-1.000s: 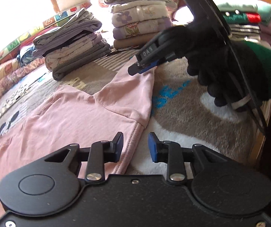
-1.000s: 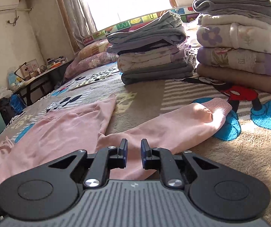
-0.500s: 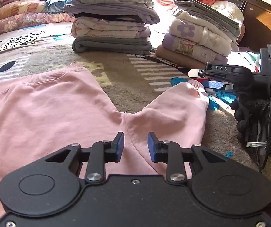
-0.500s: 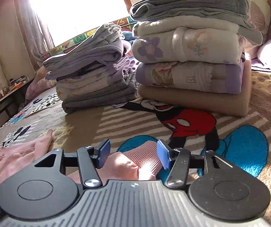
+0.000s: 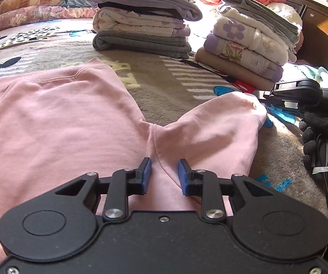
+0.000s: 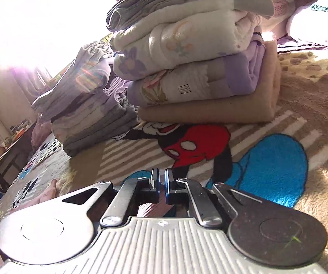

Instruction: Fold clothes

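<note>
Left claw (image 5: 162,173) hung open, low over the pink top (image 5: 56,123) where sleeve (image 5: 212,132) met body; the top lay spread flat on the bed (image 5: 168,93), no fold yet made, two stacks (image 5: 141,22) finished behind. Right claw (image 5: 269,94) sat at the cuff. In its own view, the right claw (image 6: 160,182) was nearly closed, apparently pinching pink cloth, tilted low along the blanket.

Soft matt pink cotton knit on the sweatshirt (image 5: 61,118), ribbed at the hem. Fuzzy, napped fleece on the cartoon-print bed blanket (image 6: 289,164). Quilted and plush cloth in the folded stacks (image 5: 141,22). Matt black plastic on the left hand-held gripper (image 5: 162,175), blue rubbery pads (image 5: 146,174), shiny metal screws. Glossy dark wood on the headboard (image 5: 319,32).
</note>
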The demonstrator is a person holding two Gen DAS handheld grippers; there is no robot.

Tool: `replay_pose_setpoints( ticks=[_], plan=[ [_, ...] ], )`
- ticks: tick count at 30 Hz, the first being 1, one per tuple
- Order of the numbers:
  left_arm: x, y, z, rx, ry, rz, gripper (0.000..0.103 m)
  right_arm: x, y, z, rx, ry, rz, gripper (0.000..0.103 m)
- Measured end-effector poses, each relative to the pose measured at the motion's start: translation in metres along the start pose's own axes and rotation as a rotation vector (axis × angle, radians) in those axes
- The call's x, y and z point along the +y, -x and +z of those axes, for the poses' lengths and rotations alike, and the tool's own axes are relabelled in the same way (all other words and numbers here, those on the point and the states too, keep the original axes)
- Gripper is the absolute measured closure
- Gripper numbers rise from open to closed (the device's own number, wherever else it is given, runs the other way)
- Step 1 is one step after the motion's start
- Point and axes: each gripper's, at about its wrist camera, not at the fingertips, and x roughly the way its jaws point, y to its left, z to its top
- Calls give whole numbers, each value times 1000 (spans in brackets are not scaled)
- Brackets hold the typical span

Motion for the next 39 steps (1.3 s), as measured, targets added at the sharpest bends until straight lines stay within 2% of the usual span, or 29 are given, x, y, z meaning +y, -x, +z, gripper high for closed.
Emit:
replay_pose_setpoints(
  ticks=[2, 4, 7, 9, 10, 12, 14, 16, 17, 19, 23, 26, 29, 37, 39],
  plan=[
    [-2, 2, 2, 5, -14, 5, 78, -1, -4, -1, 19, 10, -14, 98],
    [-5, 8, 7, 1, -25, 12, 78, 9, -1, -1, -10, 55, -23, 97],
    [-11, 18, 14, -50, -51, 13, 78, 32, 16, 2, -89, 154, 43, 94],
    [-16, 19, 20, -66, -63, 3, 78, 50, 25, 2, -95, 243, 150, 94],
    [-19, 18, 22, -67, -75, -3, 78, 59, 22, -1, -62, 293, 139, 88],
    [-26, 11, 27, -70, -94, -9, 78, 68, 8, -10, 3, 383, 52, 82],
    [-30, -2, 31, -50, -93, -23, 78, 66, 4, -12, 4, 379, 19, 79],
    [-32, -26, 31, 25, -92, -3, 78, 68, 2, -12, -7, 429, -40, 55],
    [-32, -38, 31, 60, -92, 6, 78, 64, -3, -14, 25, 447, -84, 55],
    [-35, -33, 35, 36, -97, 11, 78, 47, -14, -15, 97, 377, -115, 56],
    [-42, -10, 38, -29, -100, -21, 78, 38, -9, -11, 69, 329, -134, 57],
    [-47, -12, 41, -45, -90, -47, 78, 33, -8, -12, 62, 307, -137, 57],
    [-61, -43, 34, 76, -103, -73, 78, 31, -4, -9, 39, 287, -133, 57],
    [-93, -7, 17, -102, -148, 11, 77, 32, 15, -2, -13, 308, -72, 57],
    [-96, -3, 11, -101, -134, 1, 77, 30, 18, -1, -6, 307, -31, 57]
  ],
)
